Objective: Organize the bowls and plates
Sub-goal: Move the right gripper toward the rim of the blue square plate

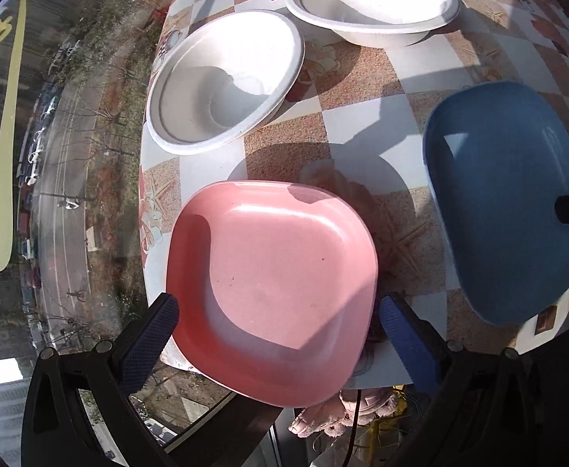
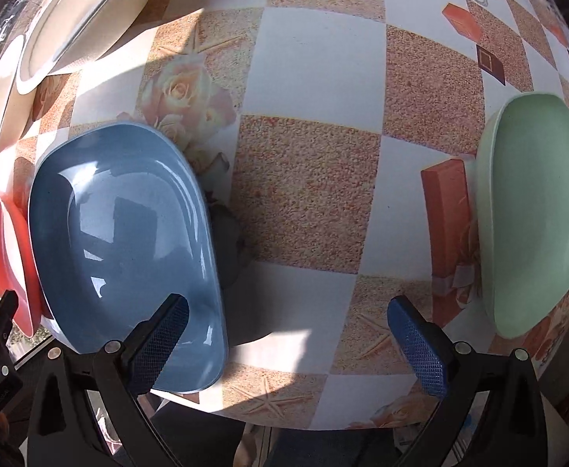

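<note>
Left wrist | pink plate (image 1: 273, 292), white bowls (image 1: 226, 81) empty; right | blue plate (image 2: 125, 249) empty

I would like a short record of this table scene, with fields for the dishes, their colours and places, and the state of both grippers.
surface: table with checkered, flower-print cloth
pink plate: at the table's near edge, between the open fingers of the left gripper
blue plate: right of the pink plate, partly under the right gripper's left finger
green plate: far right, apart from the others
white bowls: at least three, beyond the pink plate
right gripper: open, holding nothing
</note>
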The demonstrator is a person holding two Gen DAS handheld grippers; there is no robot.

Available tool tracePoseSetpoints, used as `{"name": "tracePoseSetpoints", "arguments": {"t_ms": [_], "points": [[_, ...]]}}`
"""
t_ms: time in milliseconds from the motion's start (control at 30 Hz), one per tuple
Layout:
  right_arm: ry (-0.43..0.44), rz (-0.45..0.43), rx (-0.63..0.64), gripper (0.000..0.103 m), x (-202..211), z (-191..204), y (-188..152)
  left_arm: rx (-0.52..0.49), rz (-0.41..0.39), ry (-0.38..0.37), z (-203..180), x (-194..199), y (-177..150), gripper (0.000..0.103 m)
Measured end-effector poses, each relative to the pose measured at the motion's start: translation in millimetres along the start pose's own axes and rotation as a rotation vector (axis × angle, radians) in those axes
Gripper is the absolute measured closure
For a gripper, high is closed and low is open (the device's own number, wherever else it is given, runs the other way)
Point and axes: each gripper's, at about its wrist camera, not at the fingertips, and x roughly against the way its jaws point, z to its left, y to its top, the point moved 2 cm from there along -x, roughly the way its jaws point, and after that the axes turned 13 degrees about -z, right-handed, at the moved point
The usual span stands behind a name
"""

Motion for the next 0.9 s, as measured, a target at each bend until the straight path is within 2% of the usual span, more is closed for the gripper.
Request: {"name": "tracePoseSetpoints", "arguments": {"t_ms": [200, 333, 467, 533, 600, 700, 800, 900], "points": [[-0.018, 0.005, 0.016, 0.000, -7, 1, -19, 0.060, 0.043, 0.064, 8, -25, -1, 0.000], [-0.012, 0.008, 0.006, 0.000, -6, -8, -34, 0.112, 0.045, 0.062, 13, -13, 4, 0.000], [-0.018, 0.032, -0.035, 0.000, -8, -29, -51, 0.139, -0.006, -0.050, 0, 13, 15, 0.000], [-0.030, 0.047, -0.077, 0.000, -9, -44, -60, 0.148, -0.004, -0.146, -18, 26, 21, 0.000], [-0.023, 0.063, -0.112, 0.000, -9, -57, -71, 0.138, 0.010, -0.200, -39, 28, 28, 0.000], [0.008, 0.073, -0.133, 0.000, -15, -63, -84, 0.123, 0.054, -0.246, -61, 24, 31, 0.000], [0.049, 0.048, -0.096, 0.000, -13, -50, -79, 0.127, 0.113, -0.290, -73, 11, 34, 0.000], [0.075, 0.016, -0.035, 0.000, -11, -34, -81, 0.149, 0.129, -0.283, -80, 2, 35, 0.000]]}}
